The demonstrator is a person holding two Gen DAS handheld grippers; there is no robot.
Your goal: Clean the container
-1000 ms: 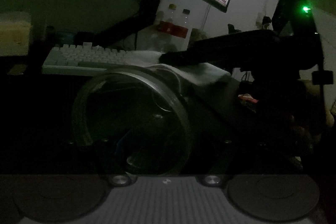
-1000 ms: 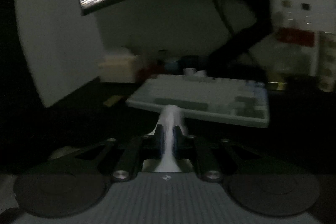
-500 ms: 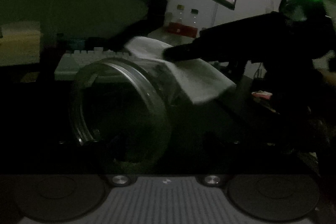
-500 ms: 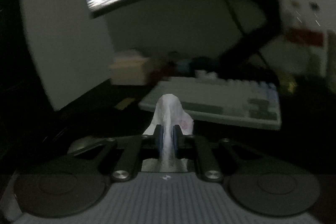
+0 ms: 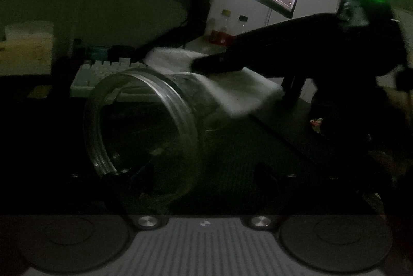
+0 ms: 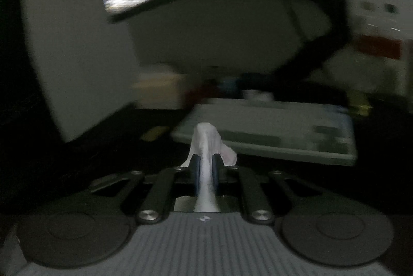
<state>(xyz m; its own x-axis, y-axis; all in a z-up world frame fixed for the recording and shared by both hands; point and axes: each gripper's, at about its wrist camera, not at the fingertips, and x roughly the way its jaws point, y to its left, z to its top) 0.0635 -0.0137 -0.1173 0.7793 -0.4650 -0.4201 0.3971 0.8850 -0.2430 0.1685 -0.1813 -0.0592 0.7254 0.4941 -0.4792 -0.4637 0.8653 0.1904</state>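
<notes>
A dark surface (image 5: 232, 146) carries a pale keyboard (image 5: 103, 71) at the far left, seen nearer and blurred in the right wrist view (image 6: 271, 128). A light box (image 5: 28, 43) sits at far left, and small bottles (image 5: 227, 28) stand far behind, under the monitor.

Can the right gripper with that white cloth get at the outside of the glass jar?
Probably yes: the right gripper already lays the white cloth over the glass jar, with nothing between them.
</notes>
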